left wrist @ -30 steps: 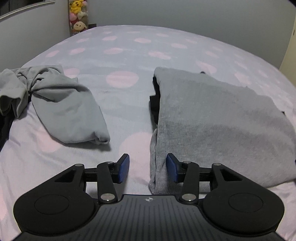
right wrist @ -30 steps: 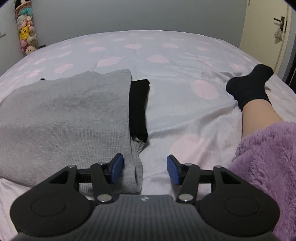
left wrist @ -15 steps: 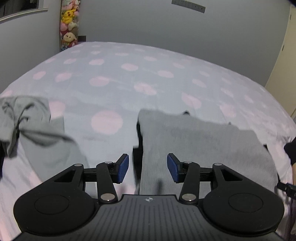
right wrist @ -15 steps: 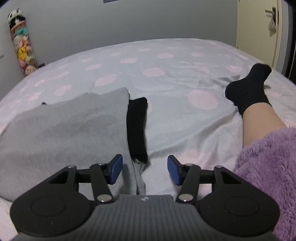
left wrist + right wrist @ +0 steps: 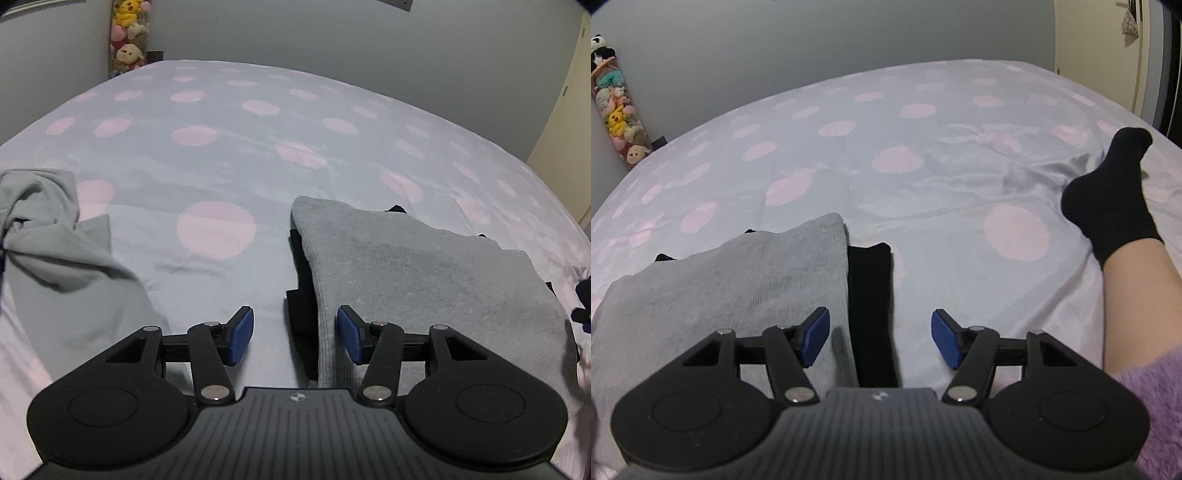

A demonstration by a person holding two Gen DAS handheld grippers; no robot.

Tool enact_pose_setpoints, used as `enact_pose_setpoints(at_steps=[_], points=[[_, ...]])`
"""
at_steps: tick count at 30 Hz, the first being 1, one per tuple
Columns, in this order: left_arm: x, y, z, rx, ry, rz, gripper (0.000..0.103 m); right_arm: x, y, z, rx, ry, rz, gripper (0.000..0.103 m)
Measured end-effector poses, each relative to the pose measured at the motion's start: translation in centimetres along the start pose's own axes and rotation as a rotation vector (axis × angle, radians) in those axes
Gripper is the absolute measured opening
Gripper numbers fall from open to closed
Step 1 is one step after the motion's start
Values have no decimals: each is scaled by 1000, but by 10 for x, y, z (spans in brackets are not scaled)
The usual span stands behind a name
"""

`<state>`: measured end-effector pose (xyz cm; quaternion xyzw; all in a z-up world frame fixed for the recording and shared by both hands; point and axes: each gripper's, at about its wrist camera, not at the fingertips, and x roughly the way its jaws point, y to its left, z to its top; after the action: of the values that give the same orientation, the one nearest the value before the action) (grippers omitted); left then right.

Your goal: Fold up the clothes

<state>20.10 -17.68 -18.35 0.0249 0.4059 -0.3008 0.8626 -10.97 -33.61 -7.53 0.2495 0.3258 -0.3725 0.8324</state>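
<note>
While both claws hover empty, crumpled grey garment [image 5: 55, 251] at left on the dotted bedsheet [image 5: 229, 155], left gripper [image 5: 294, 334] jaws apart and just widened, folded grey garment [image 5: 424, 280] atop what seems black clothing [image 5: 871, 295], right gripper [image 5: 880, 336] likewise widened, socked foot [image 5: 1115, 199] far right.

My right claw [image 5: 880, 339] hangs over the bed [image 5: 923, 177], jaws just opened wider, gripping nothing. Below: folded grey top [image 5: 720, 295] on black garment [image 5: 871, 295]. My socked foot [image 5: 1108, 206] right.
</note>
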Motion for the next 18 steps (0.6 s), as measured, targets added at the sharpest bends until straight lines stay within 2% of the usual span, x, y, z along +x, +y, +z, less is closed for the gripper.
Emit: enact_pose_setpoints(at_steps=[3,5,9,14,18], points=[[7,2,0,-7,-1,-23,48,10,2,5,15,19,12,68],[13,1,-3,-14,15,-29,48,17,4,5,16,37,11,74],[21,0,-7,-8,30,-21,50,31,7,1,1,86,-8,76],[24,3,-7,-23,26,-38,52,42,3,-3,38,122,7,90],[24,4,-7,-32,22,-44,53,47,7,-5,-2,135,14,95]])
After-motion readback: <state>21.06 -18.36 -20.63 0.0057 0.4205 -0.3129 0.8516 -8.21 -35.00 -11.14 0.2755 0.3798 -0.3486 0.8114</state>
